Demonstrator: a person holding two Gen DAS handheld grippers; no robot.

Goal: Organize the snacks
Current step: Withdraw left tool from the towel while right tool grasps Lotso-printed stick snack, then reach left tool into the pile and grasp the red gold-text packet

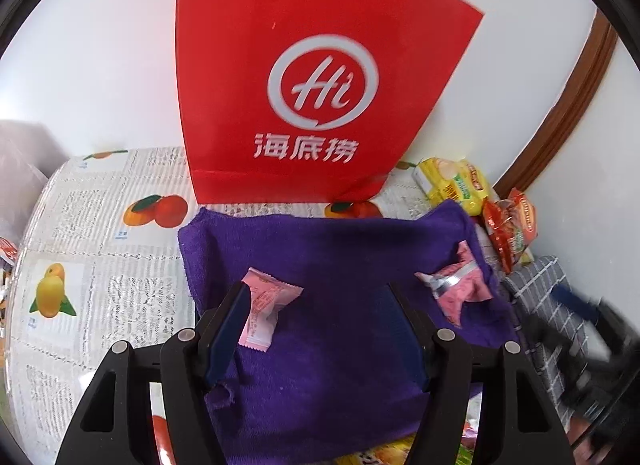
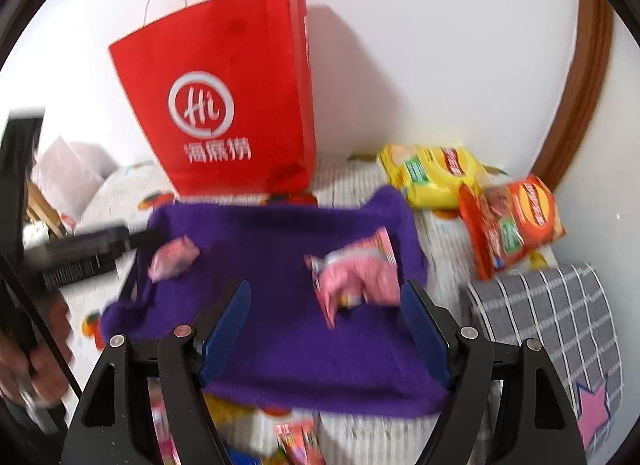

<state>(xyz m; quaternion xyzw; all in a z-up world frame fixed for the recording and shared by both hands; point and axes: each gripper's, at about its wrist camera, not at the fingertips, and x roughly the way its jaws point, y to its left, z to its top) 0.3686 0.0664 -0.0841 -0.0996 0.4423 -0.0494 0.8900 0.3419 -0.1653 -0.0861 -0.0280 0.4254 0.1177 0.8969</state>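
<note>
purple towel [image 1: 340, 285], checked cloth [image 2: 560, 305], fruit-print tablecloth [image 1: 100, 245]

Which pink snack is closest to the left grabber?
The flat pink packet on the purple towel, right beside the left gripper's left finger. The crumpled pink packet lies farther right, near the towel's edge.

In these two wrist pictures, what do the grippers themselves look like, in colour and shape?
Both look alike. The left gripper and the right gripper have black angular frames with triangular cut-outs and round silver pivot pins. Each finger carries a flat dark blue pad. No cables, printed markings or sleeves show.
</note>
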